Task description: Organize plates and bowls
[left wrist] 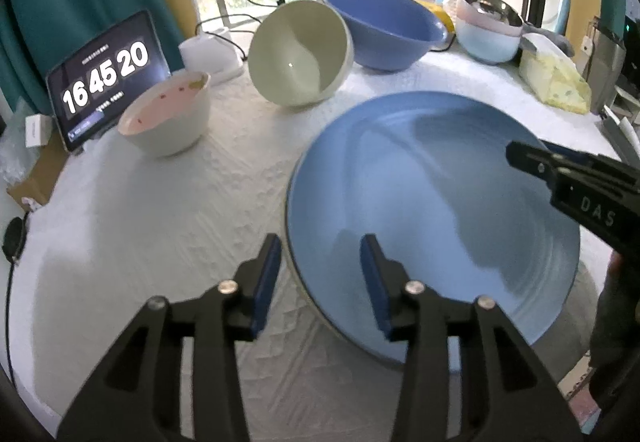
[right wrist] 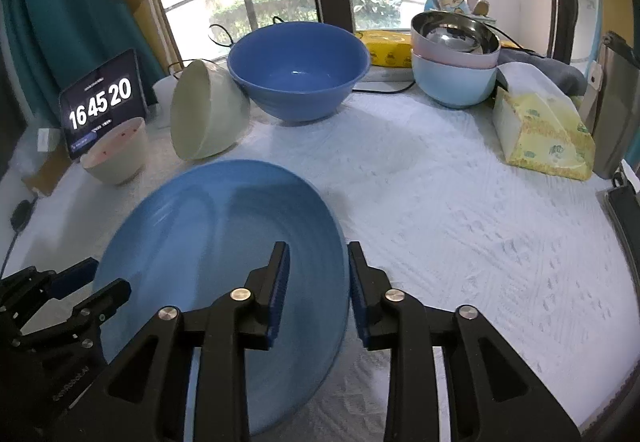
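On the left of the table (right wrist: 460, 202), the left tool (left wrist: 320, 274) straddles the near-left rim of the blue plate (left wrist: 432, 210), its jaws apart and not pressing on the rim, with a pink-lined bowl (left wrist: 168, 118) and a tipped cream bowl (left wrist: 300, 54) well beyond. The plate lies flat between both tools, and across it the right tool (right wrist: 318, 282) straddles the opposite rim, also parted and seemingly clear. Open cloth to the right leaves room; the deep blue bowl (right wrist: 298, 70) and stacked bowls (right wrist: 456, 62) stand far back.

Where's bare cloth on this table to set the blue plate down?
Bare: right of the blue plate, out to the tissue pack; also left of it, below the pink-lined bowl. Crowded: the back row by the window, from there to the stacked bowls.
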`<move>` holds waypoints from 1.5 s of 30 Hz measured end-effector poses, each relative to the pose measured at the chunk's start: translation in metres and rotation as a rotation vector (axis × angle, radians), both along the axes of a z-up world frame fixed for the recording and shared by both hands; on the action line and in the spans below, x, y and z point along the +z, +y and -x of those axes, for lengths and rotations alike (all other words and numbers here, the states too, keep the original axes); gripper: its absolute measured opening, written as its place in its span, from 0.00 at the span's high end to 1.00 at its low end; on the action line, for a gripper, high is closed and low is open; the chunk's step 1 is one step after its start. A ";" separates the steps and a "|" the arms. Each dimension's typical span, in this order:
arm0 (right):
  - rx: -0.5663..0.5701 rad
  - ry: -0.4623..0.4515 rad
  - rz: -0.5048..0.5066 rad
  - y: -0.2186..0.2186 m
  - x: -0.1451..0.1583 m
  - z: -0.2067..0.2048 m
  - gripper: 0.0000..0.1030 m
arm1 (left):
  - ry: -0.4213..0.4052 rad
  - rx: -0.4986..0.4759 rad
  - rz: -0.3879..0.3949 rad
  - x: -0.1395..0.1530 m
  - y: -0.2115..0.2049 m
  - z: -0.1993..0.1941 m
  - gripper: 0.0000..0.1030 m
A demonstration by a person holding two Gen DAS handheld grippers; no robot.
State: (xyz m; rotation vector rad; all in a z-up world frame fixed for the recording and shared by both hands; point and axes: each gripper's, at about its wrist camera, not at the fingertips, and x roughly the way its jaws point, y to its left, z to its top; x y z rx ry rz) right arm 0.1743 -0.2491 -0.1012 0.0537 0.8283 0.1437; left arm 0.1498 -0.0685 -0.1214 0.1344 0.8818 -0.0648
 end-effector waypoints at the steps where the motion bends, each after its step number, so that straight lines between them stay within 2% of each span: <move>1: 0.003 0.002 -0.005 -0.001 0.000 0.000 0.67 | 0.001 0.001 0.005 0.000 0.000 0.000 0.56; 9: -0.013 -0.001 -0.011 -0.007 0.001 -0.002 0.59 | -0.017 0.024 0.038 0.005 0.006 -0.001 0.55; 13: -0.023 0.000 -0.012 -0.012 0.001 -0.004 0.58 | -0.023 0.041 0.069 0.006 0.012 -0.002 0.55; 24: -0.024 0.056 -0.042 -0.014 -0.010 -0.008 0.58 | 0.038 0.065 0.157 -0.010 0.020 -0.013 0.55; 35: 0.041 0.087 -0.134 -0.010 -0.017 -0.010 0.58 | -0.002 0.034 0.277 -0.018 0.025 -0.013 0.54; 45: 0.037 0.084 -0.128 -0.009 -0.017 -0.010 0.58 | 0.001 0.015 0.282 -0.016 0.026 -0.014 0.58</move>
